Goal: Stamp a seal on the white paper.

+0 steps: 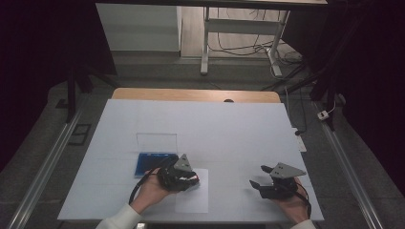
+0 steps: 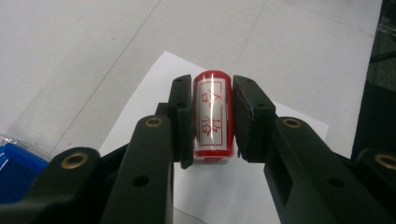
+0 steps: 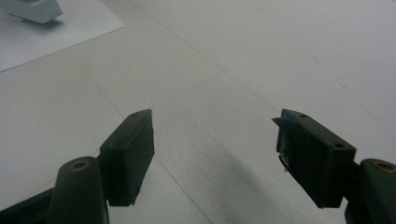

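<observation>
My left gripper [image 2: 212, 116] is shut on a red stamp [image 2: 213, 114] with a white label bearing red characters; the stamp stands between the two black jaws just above a white sheet of paper [image 2: 154, 86]. In the high view the left gripper [image 1: 191, 177] sits over that paper [image 1: 193, 198], held by a hand in a white sleeve. My right gripper [image 1: 258, 176] rests near the table's front right with its jaws wide apart. In the right gripper view the open right gripper [image 3: 215, 154] has nothing between its fingers, above bare white table.
A blue ink pad in a clear open case [image 1: 155, 160] lies just behind the left gripper, and its blue corner [image 2: 18, 170] is at the left gripper view's lower left. A pale block [image 3: 32, 10] stands on the paper's corner. The white table cover [image 1: 229, 129] spreads beyond.
</observation>
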### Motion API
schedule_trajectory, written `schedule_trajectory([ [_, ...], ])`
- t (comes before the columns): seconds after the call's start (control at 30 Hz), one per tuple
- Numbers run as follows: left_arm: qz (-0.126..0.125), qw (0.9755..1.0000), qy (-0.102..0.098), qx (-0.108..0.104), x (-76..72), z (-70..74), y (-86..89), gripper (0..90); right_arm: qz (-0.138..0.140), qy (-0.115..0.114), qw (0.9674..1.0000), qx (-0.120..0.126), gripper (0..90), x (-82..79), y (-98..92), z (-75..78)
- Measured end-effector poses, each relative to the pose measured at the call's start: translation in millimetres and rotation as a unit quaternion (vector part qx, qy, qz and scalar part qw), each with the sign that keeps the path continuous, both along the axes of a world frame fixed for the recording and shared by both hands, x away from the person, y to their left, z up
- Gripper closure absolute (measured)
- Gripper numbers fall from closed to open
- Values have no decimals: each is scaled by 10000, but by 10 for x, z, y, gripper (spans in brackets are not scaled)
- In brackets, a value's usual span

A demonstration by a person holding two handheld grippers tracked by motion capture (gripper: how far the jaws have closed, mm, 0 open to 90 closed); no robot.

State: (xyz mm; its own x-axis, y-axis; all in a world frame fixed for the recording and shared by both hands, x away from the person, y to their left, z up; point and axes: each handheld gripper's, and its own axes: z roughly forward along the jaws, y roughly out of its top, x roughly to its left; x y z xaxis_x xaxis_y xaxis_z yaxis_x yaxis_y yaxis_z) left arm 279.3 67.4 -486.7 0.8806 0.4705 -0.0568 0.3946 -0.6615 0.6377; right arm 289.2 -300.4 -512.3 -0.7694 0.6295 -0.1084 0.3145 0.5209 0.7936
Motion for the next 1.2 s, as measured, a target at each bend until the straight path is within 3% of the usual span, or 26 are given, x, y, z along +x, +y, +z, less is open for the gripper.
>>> schedule_trajectory([
  [0.47,-30,9999,78,73,16,-65,-30,701,-29,-44,10000,-28,279,-3,1,8],
  [1.2,-38,9996,163,238,29,-46,-69,705,-6,-12,10000,-6,279,-4,10,4],
])
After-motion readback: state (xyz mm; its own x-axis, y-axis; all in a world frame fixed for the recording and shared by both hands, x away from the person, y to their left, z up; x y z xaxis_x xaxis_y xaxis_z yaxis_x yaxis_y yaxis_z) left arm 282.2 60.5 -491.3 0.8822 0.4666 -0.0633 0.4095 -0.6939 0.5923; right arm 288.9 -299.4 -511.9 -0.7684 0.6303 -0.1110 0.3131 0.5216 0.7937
